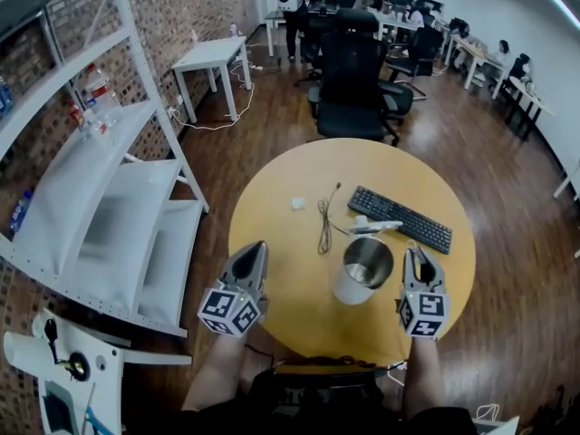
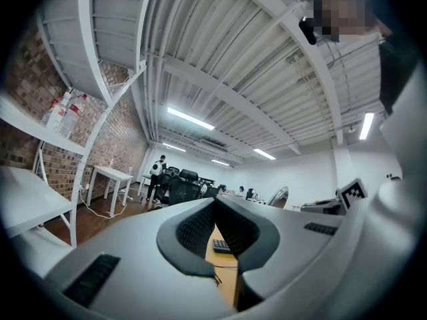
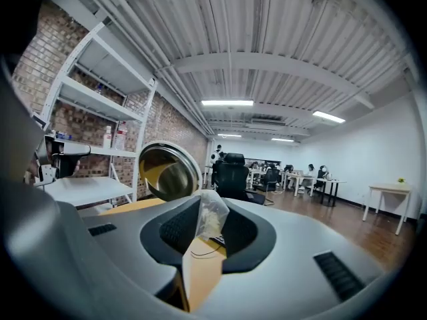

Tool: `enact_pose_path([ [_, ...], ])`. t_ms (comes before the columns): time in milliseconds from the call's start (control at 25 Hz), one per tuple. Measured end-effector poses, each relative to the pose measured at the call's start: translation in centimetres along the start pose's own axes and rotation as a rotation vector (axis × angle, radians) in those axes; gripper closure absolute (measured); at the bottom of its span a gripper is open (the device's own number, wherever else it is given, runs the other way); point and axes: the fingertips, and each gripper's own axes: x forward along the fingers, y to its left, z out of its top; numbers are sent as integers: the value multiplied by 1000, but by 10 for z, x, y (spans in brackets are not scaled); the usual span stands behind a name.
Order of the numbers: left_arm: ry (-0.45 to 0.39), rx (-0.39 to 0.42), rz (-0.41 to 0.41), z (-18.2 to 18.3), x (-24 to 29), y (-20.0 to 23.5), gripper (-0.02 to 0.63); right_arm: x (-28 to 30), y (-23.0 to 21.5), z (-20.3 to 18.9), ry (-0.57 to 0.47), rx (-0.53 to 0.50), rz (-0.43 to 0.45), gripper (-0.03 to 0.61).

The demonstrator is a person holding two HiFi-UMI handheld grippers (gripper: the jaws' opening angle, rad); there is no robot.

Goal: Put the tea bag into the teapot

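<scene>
Right gripper view showed the right gripper [image 3: 211,211] closed narrowly on the tea bag [image 3: 213,216], a pale translucent sachet standing up between the pads. Left gripper [image 2: 215,207] had its jaws drawn together with nothing between them, and it was held low at the near left edge of the table [image 1: 272,243], well apart from the work.

The step in hand looked like the carry: the bag was gripped but not yet over the pot. The teapot [image 1: 365,270], a metal vessel with its mouth open and no lid on it, stood just to the left of the right gripper. The next move probably called for lifting the bag above the rim, swinging it left until it hung over the opening, and only then parting the jaws. A light sachet like this may cling to a pad or catch on the rim.

Farther out lay a pale elongated thing [image 1: 374,227] just beyond the pot, which could not be identified, then a keyboard [image 1: 400,217], a loose cable [image 1: 323,226] and a small white scrap [image 1: 298,203]. None of them sat between bag and pot, so the path appeared free.
</scene>
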Motion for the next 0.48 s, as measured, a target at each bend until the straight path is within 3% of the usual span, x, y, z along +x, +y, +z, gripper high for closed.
enact_pose_path([
  [200,1,-9,46,-4,-11,9,620,12,40,0,27,-45,104,505],
  [480,15,-20,62,-8,-19,13,620,19,63,7,-2,-44,168,505],
])
